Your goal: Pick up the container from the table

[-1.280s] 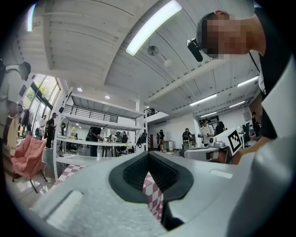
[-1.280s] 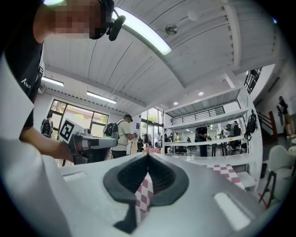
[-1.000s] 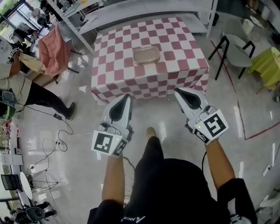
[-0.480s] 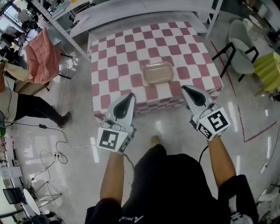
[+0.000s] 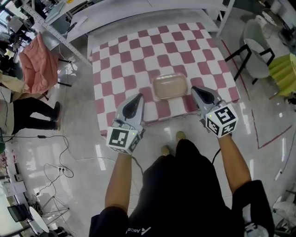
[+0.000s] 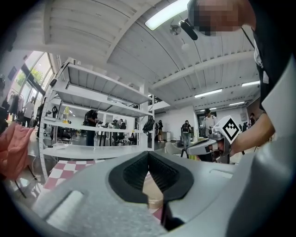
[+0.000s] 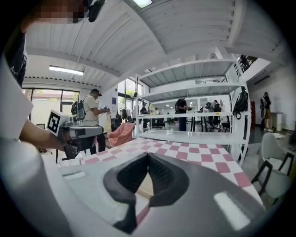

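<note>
A shallow beige container (image 5: 170, 86) lies near the front edge of the table with the red-and-white checked cloth (image 5: 125, 60). My left gripper (image 5: 138, 98) hangs over the front edge, left of the container, its jaws shut with nothing in them. My right gripper (image 5: 196, 90) sits just right of the container, also shut and empty. In the left gripper view the pads of the left gripper (image 6: 148, 155) meet at the tip, and a slice of the container (image 6: 152, 194) shows below them. The right gripper view shows the right gripper (image 7: 148, 156) closed, with the container (image 7: 144, 185) behind it.
A white shelving rack (image 5: 115, 14) stands behind the table. A grey chair (image 5: 252, 46) and a yellow-green cloth (image 5: 284, 69) are at the right. At the left are a pink cloth (image 5: 34, 67), a person's legs (image 5: 27, 111) and floor cables (image 5: 60, 157).
Both grippers have moved forward and down to the table's front edge. The container, far ahead a second ago, now lies between the two gripper tips. Both stayed shut.
</note>
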